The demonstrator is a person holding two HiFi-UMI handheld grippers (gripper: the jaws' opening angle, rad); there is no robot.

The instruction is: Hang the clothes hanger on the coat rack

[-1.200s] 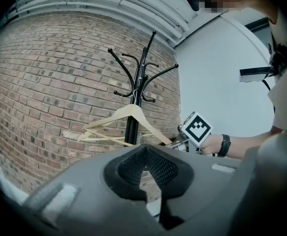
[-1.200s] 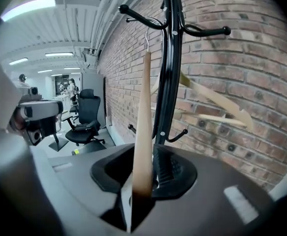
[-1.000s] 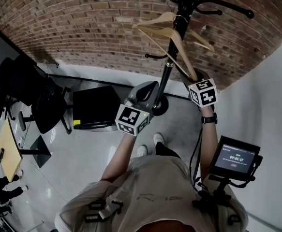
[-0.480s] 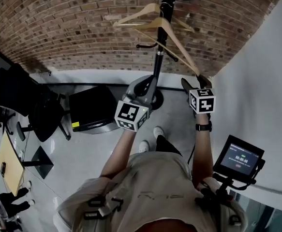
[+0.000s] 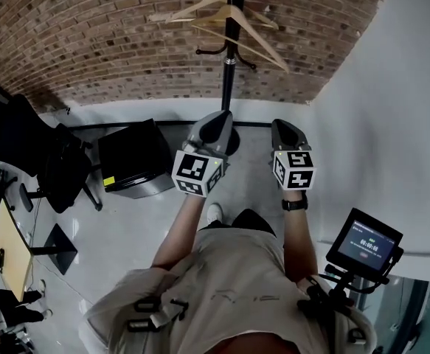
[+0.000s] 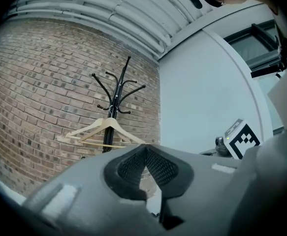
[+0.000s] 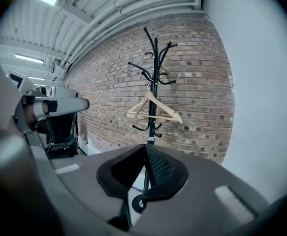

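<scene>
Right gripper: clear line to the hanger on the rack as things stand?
Likely yes. Nothing stands between the right gripper and the hanger on the coat rack. It is well short, jaws shut and empty, so it needs an approach.

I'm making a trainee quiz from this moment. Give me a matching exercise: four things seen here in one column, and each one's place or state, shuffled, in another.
1 pale wooden clothes hanger
2 black metal coat rack
3 black box-shaped cabinet
4 right hand-held gripper

A shut, empty
B on the floor, at the left
C hanging on the rack
D standing before the brick wall

Pairs: 1-C, 2-D, 3-B, 4-A
</scene>
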